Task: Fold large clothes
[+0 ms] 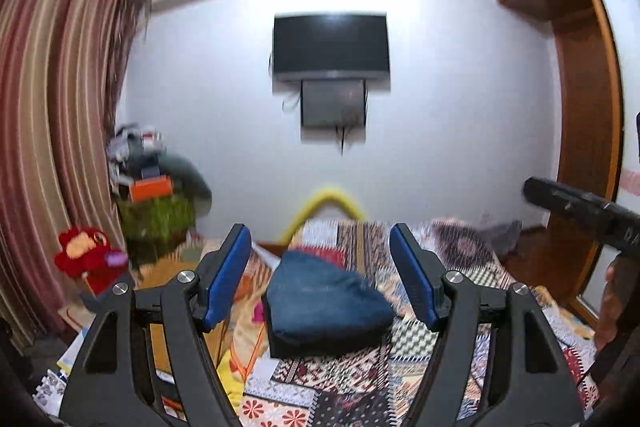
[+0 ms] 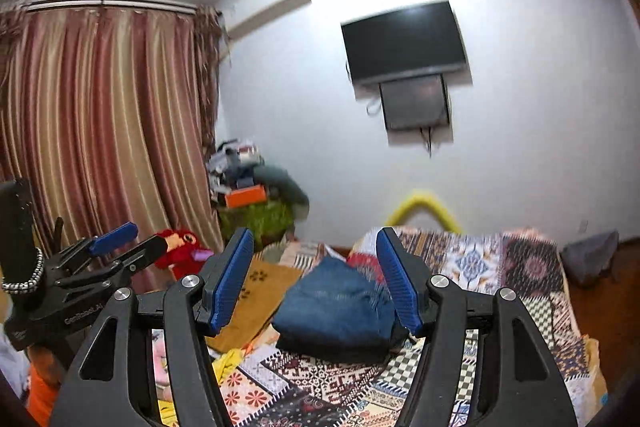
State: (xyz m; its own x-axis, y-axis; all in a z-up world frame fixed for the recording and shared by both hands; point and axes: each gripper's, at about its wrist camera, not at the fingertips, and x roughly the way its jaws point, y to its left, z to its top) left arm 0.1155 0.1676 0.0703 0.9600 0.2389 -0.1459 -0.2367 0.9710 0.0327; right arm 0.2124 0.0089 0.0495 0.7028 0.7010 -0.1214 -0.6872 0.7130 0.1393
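1. Bed (image 1: 460, 259): the patterned quilt is your work surface. It spans the lower half of both views, with the wall and TV (image 1: 331, 45) beyond it.

2. Jeans (image 1: 328, 301): the task garment lies on the quilt, ahead of both tools and near the middle of the bed. It appears as a compact blue denim bundle with a rounded top and a dark underside edge toward you. It looks already folded down to a small block; no leg or waistband hangs loose that you can see.

3. Step in hand: judge this as the end of a fold, or a pause before the next garment. Neither tool touches the jeans.

4. Left gripper (image 1: 320, 279): your fingers are spread wide and grip nothing. The jeans show between the blue pads (image 1: 226, 281) but lie beyond them.

5. Right gripper (image 2: 316, 279): likewise wide open and empty, held above the bed and short of the jeans. The left tool shows at this view's left edge.

6. Next move: if another fold is needed, lower both tools to the near edge, pinch all layers, and lift evenly. Otherwise, leave the bundle alone.

7. Caution: both views are motion-blurred, so fine creases cannot be confirmed.
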